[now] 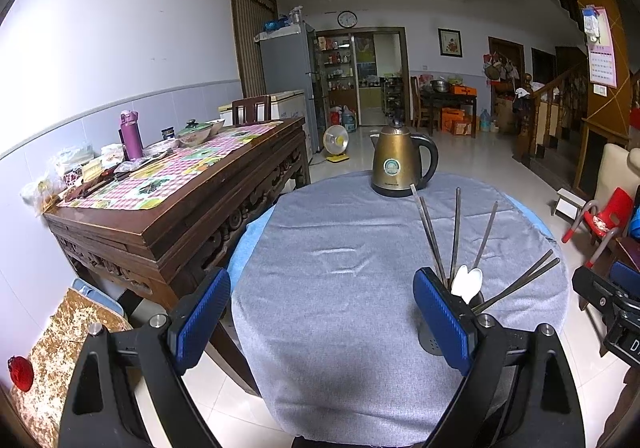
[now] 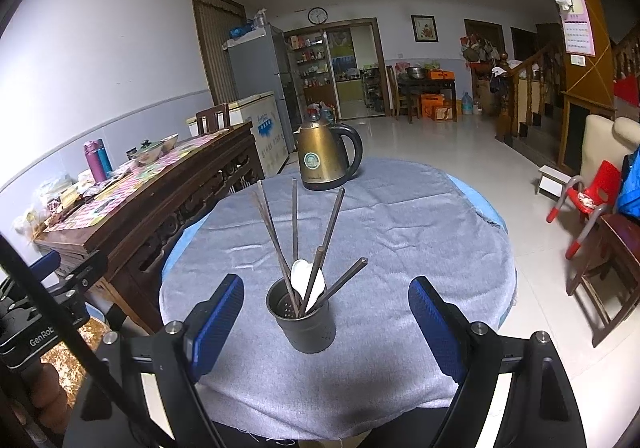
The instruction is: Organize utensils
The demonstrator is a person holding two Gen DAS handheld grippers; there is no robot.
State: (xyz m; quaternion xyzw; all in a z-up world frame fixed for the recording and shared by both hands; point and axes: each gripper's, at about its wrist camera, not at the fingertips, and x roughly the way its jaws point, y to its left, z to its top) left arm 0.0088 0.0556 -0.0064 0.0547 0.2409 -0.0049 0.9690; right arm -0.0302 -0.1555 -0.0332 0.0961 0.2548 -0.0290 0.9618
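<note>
Right wrist view is showing both hand-held grippers (image 2: 322,322) released; chopsticks (image 2: 296,219) and spoon (image 2: 300,276) are standing in the holder (image 2: 306,328) near the surface's front edge, seemingly finishing.

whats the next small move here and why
Probably ease both tools back. The chopsticks and white spoons already stand in the holder, nothing loose shows on the grey cloth, and the right tool and left tool are open, holding nothing.

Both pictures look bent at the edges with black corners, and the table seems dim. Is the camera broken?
No. In both wrist views the fisheye lens curves walls and darkens corners. In the right wrist view the utensil holder is sharp but dimly lit on the grey tablecloth. In the left wrist view the kettle reads clearly, with faint glare.
</note>
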